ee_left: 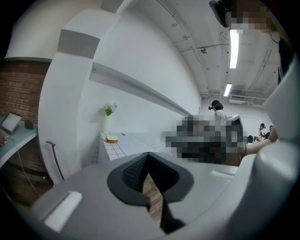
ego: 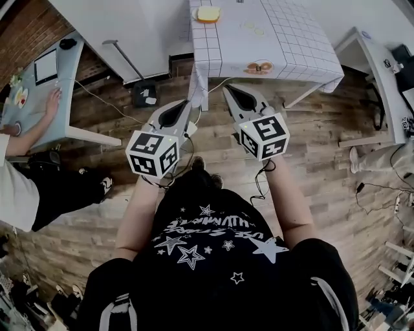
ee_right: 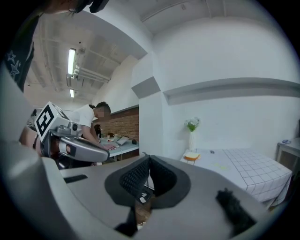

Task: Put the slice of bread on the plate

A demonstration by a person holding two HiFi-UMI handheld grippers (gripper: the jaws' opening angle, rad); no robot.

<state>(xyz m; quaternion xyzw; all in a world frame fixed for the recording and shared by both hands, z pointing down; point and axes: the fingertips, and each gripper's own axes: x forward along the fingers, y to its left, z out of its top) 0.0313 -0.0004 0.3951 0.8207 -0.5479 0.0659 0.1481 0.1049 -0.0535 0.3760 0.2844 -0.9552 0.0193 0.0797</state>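
Task not started. Slice of bread [ego: 208, 14] lies at the table's [ego: 291, 39] far left corner, beside a flower vase [ee_left: 106, 125]; nothing grips it. Left gripper [ego: 188, 103] and right gripper [ego: 227, 88] are both over the wood floor [ego: 310, 142], short of the table's near edge and pointing toward it. Both pairs of jaws are pressed together, nothing in them. Plate is probably the small orange-patterned dish [ego: 259, 67] at the table's near edge, not certain. Left to do: reach table, open, grasp bread, carry to plate, release. Around: black box [ego: 145, 95] and cables [ego: 103, 101] on the floor by the table's left leg; seated person [ego: 58, 194] at a desk [ego: 65, 71] well left of the table. Path looks unblocked, I judge.
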